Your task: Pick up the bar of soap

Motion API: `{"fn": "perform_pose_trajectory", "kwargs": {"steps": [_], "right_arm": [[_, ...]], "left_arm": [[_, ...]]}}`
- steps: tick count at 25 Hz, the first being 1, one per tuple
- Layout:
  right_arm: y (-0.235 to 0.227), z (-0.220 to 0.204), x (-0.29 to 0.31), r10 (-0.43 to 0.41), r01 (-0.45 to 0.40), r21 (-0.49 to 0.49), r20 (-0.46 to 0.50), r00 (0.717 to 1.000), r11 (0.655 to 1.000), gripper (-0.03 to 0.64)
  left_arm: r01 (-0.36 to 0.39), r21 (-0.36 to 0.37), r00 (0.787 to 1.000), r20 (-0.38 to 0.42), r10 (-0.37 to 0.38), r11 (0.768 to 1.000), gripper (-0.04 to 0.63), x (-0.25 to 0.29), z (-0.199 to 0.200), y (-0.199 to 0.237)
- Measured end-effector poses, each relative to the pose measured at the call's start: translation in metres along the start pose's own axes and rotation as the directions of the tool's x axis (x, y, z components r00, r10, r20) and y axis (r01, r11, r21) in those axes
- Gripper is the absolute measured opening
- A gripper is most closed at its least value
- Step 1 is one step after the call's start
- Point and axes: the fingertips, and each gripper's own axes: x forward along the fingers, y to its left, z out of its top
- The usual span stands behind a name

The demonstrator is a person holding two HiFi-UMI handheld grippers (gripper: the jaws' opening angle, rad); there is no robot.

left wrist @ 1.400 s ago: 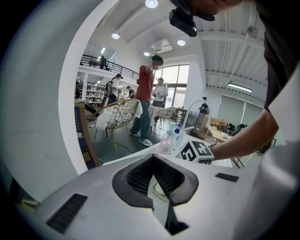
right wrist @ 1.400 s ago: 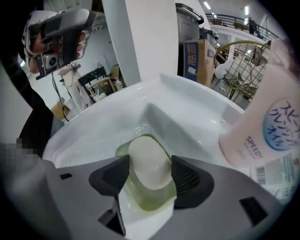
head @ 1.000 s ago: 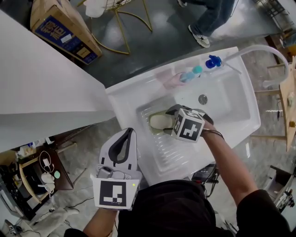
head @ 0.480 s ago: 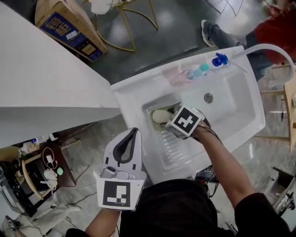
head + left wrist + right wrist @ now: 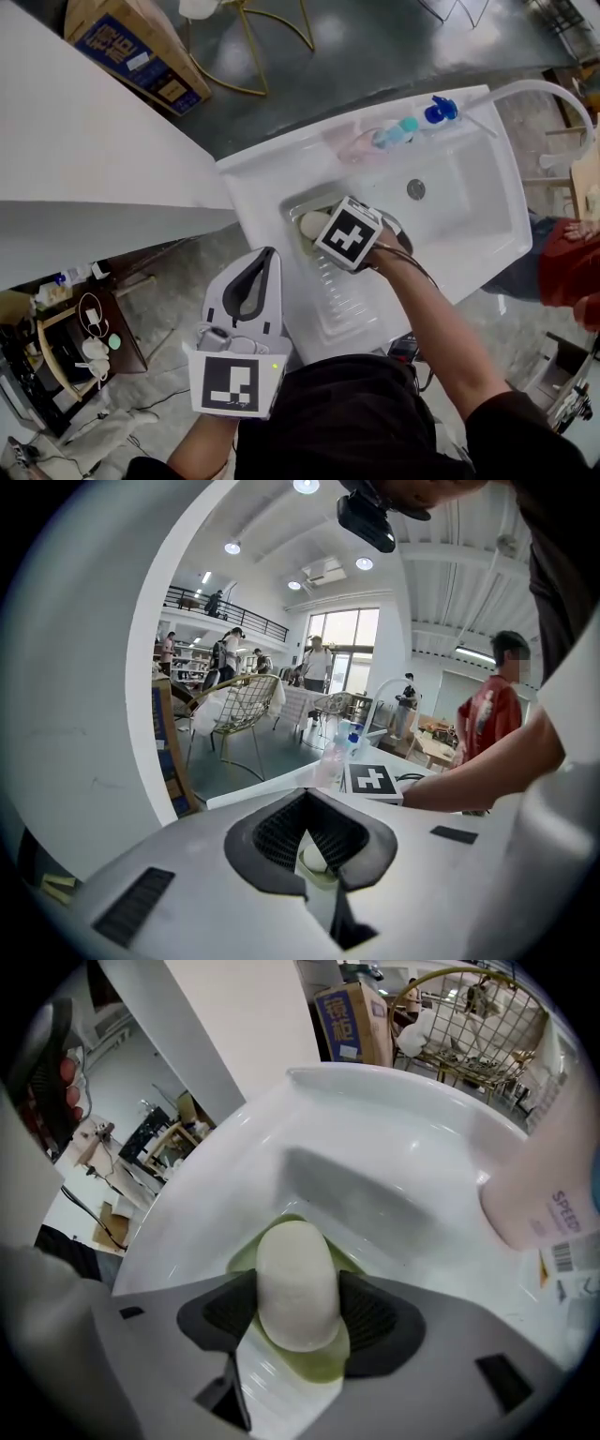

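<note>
Your right gripper (image 5: 300, 1312) is clamped on the bar of soap (image 5: 297, 1279); both dark pads press its sides, with the rounded end poking out toward 12 o'clock. The soap sits over the green soap dish (image 5: 330, 1361), and I can't tell if it's lifted clear of it. From the head view that's all in the ribbed part of the white sink (image 5: 469, 202), at about 9 o'clock from the drain (image 5: 415, 189), and only a bit of soap shows at 10 o'clock of your marker cube (image 5: 349, 234). A pink bottle (image 5: 553, 1185) stands on the sink's rim, at 3 o'clock in the right gripper view.

Your left gripper (image 5: 264, 258) is off at roughly 7 o'clock of the sink, out over the floor. Its jaws meet at the tips and grip nothing; it's pointing toward 12 o'clock
</note>
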Motion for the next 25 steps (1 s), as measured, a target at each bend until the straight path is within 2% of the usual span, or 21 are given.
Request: {"fn": "perform_pose_trajectory", "kwargs": {"steps": [4,7,10,12,16,18,20,25], "right_arm": [[-0.002,-0.004,-0.002,-0.010,0.010,-0.009,-0.026,1.000,1.000,0.272],[-0.001,-0.012,-0.006,0.013,-0.012,0.040,-0.020,1.000,0.999,0.270],[-0.001,-0.007,-0.022,0.034,-0.047,0.127,0.101,0.994,0.991,0.270],[-0.005,0.005,-0.045,0.039,-0.087,0.185,0.247,0.968,0.979,0.268],[-0.010,0.018,-0.104,0.028,-0.164,0.248,0.475,0.880,0.955,0.270],[-0.009,0.020,-0.137,0.016,-0.190,0.250,0.566,0.824,0.949,0.268],[-0.004,0.022,-0.171,0.002,-0.222,0.250,0.660,0.751,0.942,0.268],[0.012,0.019,-0.249,-0.049,-0.283,0.233,0.844,0.535,0.931,0.268]], "left_arm": [[0.006,-0.002,1.000,0.010,-0.006,1.000,0.003,0.000,0.001,-0.001],[0.002,0.001,1.000,0.019,-0.002,1.000,0.003,-0.002,0.005,0.001],[-0.002,0.007,0.999,0.035,0.002,1.000,0.003,-0.005,0.008,0.000],[0.001,0.020,0.999,0.042,-0.002,1.000,0.003,-0.007,0.010,-0.004],[0.016,0.042,0.998,0.063,-0.018,0.999,0.003,-0.008,0.016,-0.015],[0.020,0.050,0.997,0.069,-0.024,0.999,0.003,-0.009,0.020,-0.020],[0.022,0.071,0.997,0.076,-0.028,0.997,0.003,-0.010,0.024,-0.026],[0.019,0.138,0.994,0.107,-0.034,0.990,0.003,-0.014,0.038,-0.041]]}}
